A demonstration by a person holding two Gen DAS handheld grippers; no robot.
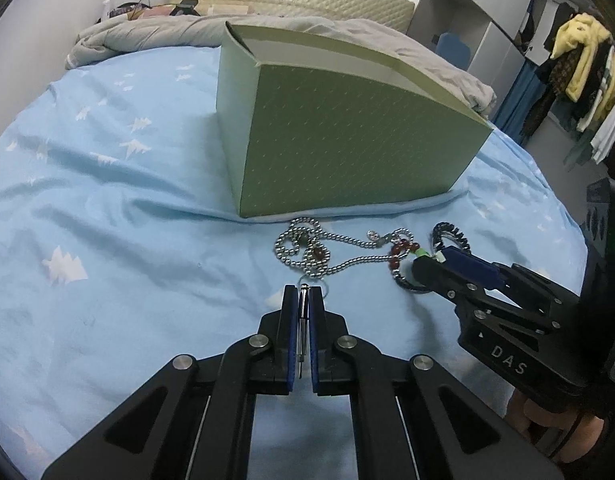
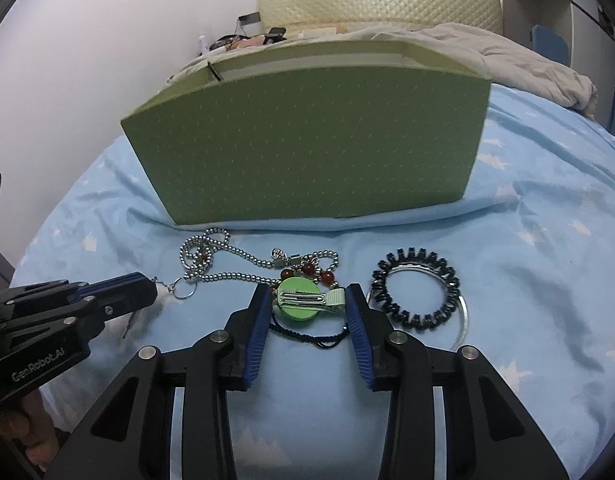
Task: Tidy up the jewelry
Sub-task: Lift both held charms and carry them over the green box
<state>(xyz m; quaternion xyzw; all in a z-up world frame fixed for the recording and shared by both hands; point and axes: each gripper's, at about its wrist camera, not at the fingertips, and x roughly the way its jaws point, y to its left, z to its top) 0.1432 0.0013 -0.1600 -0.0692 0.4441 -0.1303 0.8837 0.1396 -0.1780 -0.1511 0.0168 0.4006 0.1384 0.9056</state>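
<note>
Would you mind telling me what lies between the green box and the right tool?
In the right wrist view, the silver bead necklace and red beads lie on the sheet between the green box and the right tool.

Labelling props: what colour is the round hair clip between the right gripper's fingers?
Light green round hair clip; clearest in right wrist view.

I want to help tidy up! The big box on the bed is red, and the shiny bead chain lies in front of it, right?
Not quite: the box is green, not red, as the right wrist view shows. The bead chain does lie in front of it on the bed.
</note>
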